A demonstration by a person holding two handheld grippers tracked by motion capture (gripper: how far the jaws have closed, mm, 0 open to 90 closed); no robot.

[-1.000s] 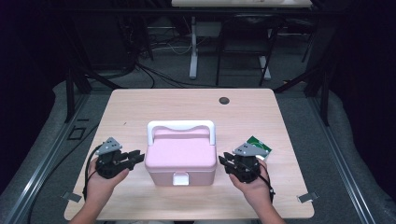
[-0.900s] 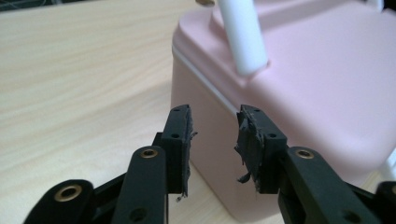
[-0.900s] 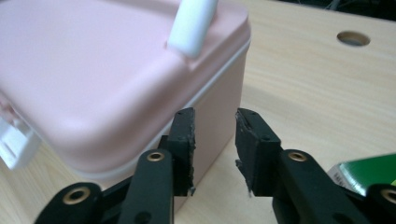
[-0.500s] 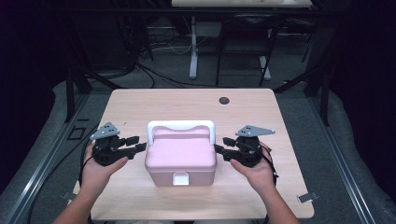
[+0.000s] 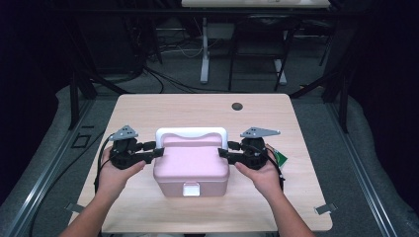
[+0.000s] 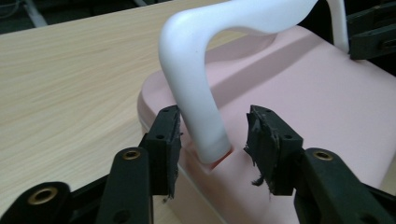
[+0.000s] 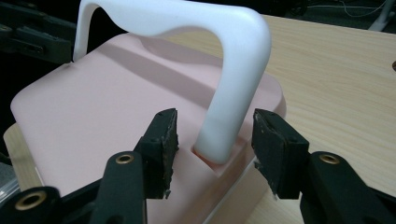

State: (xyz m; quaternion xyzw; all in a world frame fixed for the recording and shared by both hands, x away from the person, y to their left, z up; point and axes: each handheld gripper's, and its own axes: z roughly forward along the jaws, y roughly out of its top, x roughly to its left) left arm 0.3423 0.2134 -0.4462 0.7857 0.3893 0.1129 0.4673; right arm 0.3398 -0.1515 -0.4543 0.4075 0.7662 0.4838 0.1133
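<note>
Both hand-held grippers, left (image 5: 159,150) and right (image 5: 222,152), had just opened, jaws straddling but not pinching the white handle's (image 5: 191,132) ends; the pink box (image 5: 190,165) sat mid-counter (image 5: 178,106), ready for gripping

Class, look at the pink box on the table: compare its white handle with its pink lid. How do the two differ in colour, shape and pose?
The handle is white; the lid is pale pink. The handle is a narrow arched bar; the lid is a broad, flat panel with rounded corners. The handle stands raised above the box; the lid lies level and closed. Both look like smooth plastic, and the handle's ends sink into sockets at the lid's two sides.
</note>
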